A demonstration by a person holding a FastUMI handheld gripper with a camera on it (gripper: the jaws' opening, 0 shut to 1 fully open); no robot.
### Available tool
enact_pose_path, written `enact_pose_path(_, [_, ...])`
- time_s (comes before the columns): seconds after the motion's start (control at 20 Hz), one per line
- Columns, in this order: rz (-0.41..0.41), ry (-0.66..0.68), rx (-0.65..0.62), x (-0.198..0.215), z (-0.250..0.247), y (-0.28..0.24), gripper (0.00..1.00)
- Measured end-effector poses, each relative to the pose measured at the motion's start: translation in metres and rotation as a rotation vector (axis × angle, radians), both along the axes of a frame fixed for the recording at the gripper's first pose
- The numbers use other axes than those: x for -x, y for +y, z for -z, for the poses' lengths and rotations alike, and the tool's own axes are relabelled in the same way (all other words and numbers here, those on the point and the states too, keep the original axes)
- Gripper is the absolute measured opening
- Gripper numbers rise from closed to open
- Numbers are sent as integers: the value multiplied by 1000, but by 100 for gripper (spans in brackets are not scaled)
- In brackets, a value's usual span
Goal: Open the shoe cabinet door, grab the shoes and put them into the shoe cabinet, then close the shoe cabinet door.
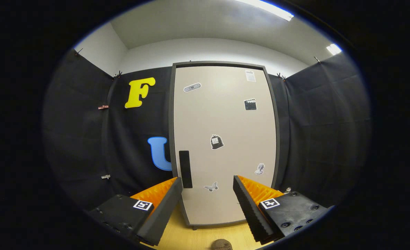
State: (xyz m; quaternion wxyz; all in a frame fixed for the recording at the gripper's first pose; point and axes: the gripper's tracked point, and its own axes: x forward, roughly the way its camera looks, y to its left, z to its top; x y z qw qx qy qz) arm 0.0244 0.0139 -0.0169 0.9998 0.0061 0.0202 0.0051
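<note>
The shoe cabinet (222, 139) stands upright ahead of me, a tall beige door in a dark grey frame, shut. A black vertical handle (185, 169) sits near the door's left edge, just above my left fingertip. Several small stickers dot the door. My gripper (207, 183) is open, its two fingers spread wide with nothing between them, pointing at the lower part of the door. A small brownish rounded thing (221, 245), perhaps the tip of a shoe, peeks up on the wooden floor between and below the fingers; too little shows to be sure.
Black cloth walls (316, 139) close in on both sides of the cabinet. A light wooden floor (198, 238) runs from my fingers to the cabinet's base. White wall and ceiling rise above.
</note>
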Motion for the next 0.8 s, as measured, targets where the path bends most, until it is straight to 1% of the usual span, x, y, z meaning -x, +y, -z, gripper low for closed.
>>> enact_pose_path(0.2, [-25,14,3,-22,8,18,96])
enact_pose_path(0.5, [-64,36,-18,-73,25,52,96])
enact_pose_path(0.65, [-53,43,-29,-101,34,58,96])
enact_pose_path(0.8, [-38,56,-5,-128,45,61,96])
